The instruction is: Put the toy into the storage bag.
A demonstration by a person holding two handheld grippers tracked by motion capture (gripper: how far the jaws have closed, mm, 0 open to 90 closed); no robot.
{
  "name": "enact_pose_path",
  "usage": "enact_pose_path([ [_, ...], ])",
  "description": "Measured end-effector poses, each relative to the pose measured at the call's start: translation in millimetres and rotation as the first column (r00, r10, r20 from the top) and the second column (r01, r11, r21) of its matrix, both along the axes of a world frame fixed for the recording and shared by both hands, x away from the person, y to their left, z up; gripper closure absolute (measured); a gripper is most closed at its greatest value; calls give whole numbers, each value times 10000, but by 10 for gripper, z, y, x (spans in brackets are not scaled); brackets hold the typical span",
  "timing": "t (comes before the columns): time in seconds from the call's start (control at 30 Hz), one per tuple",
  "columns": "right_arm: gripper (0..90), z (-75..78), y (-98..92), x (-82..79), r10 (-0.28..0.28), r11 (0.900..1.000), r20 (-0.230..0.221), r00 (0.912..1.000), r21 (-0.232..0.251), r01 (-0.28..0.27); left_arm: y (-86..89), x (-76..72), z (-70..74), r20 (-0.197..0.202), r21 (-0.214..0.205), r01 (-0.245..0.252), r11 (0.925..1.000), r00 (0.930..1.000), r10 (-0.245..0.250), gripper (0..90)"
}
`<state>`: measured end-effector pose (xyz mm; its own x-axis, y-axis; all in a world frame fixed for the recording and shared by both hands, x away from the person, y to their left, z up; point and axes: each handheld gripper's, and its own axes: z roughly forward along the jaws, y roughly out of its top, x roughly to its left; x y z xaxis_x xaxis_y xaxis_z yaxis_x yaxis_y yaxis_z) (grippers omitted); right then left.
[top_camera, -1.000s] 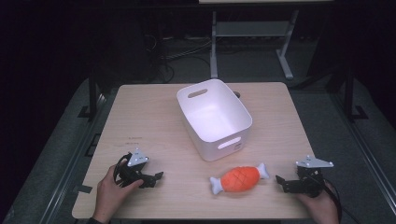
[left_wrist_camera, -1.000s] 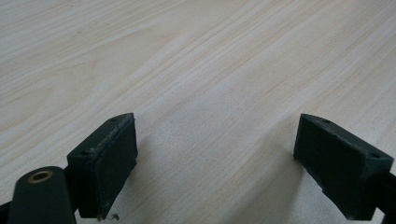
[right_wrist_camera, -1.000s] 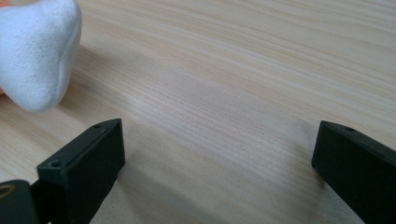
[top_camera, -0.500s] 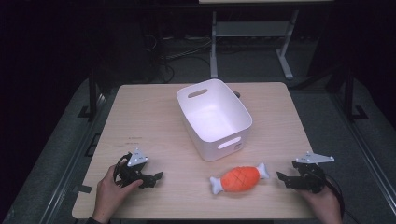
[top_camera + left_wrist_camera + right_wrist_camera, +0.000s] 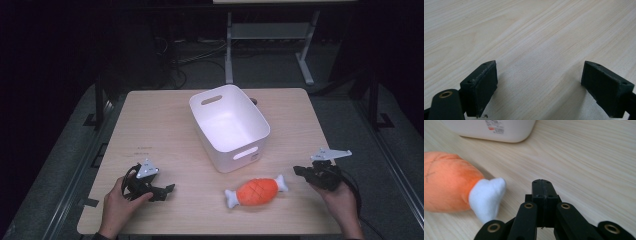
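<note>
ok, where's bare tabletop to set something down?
Free: the far left of the table, left of the white bin, and the far right strip beyond it. Crowded: the near edge, with left tool, plush drumstick and right tool.

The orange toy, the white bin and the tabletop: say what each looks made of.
Orange toy: soft plush fabric, matte and fuzzy, with stitched lines on the orange body and white stuffed ends.
White bin: likely moulded plastic, smooth with a slight sheen, cut-out handles and a printed label.
Tabletop: pale wood grain, matte; whether it is solid wood or laminate cannot be told.
</note>
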<state>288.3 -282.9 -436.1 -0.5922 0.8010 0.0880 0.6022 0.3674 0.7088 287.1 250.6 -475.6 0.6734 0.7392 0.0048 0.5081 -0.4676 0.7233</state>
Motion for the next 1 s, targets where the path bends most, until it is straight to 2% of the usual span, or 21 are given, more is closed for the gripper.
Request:
enact_pose_path([
  [0.2,897,35,131,76,390,9992,-61,9992,-40,-391,0,0,0,-2,4,0,10000,10000,0,127],
  [0.3,898,59,255,147,758,9971,-57,9971,-81,-759,0,0,0,1,0,-2,10000,10000,2,127],
  [0.57,898,60,418,269,1121,9936,-161,9936,-150,-1123,0,0,0,0,0,-2,10000,10000,2,127],
  [1.0,898,-30,436,284,1307,9908,-477,9903,-289,-1321,-1,-1,0,-8,-3,-4,10000,10000,4,127],
])
